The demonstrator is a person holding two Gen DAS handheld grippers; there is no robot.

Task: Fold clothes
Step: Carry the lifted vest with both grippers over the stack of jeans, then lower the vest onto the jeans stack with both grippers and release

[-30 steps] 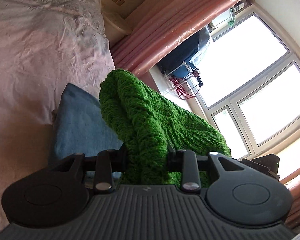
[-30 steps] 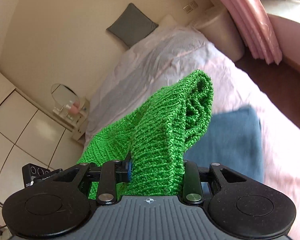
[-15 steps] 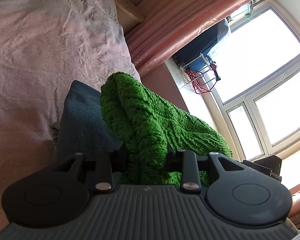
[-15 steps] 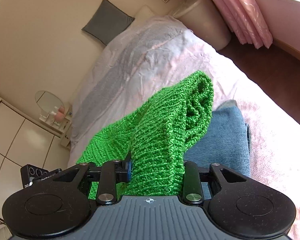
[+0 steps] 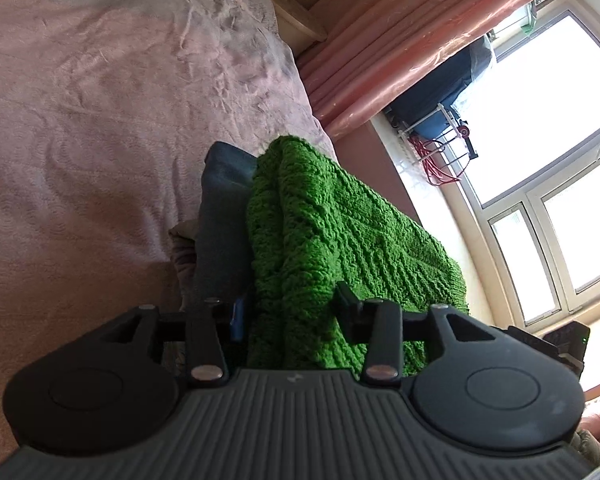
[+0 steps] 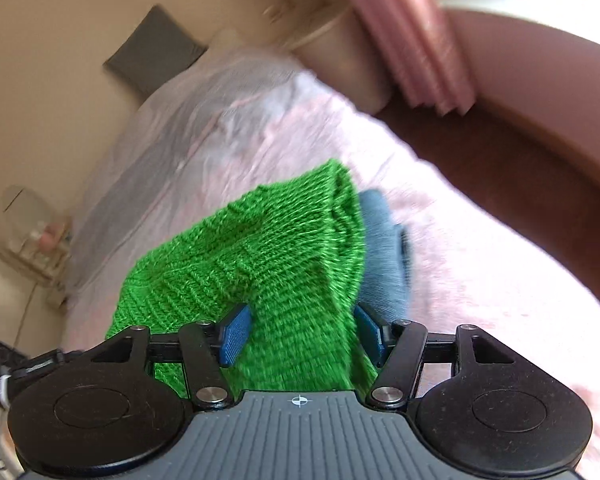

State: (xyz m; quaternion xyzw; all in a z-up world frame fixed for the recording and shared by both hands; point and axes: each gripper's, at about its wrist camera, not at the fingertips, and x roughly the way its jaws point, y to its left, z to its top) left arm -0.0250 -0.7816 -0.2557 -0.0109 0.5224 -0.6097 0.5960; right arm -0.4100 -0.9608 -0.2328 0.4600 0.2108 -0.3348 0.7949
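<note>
Placement step: green knit point(image 5: 332, 240) lowered onto blue garment point(image 6: 384, 256) on bed point(image 5: 100, 120). Left gripper point(image 5: 292, 312) clamped on knit; right gripper point(image 6: 300, 326) spread, knit loose between jaws. Next: release left, withdraw.

One green knitted garment point(image 5: 340, 236), one folded blue garment point(image 5: 220, 216), two claws, one grey pillow point(image 6: 156, 56), one bed point(image 5: 100, 120)

Left gripper point(image 5: 290, 312): fingers parted, green knit point(image 5: 332, 232) lying between them, though contact cannot be judged. Right gripper point(image 6: 300, 328): blue-padded fingers point(image 6: 234, 334) spread wider than the knit bundle, a gap visible beside the left pad; view motion-blurred.
</note>
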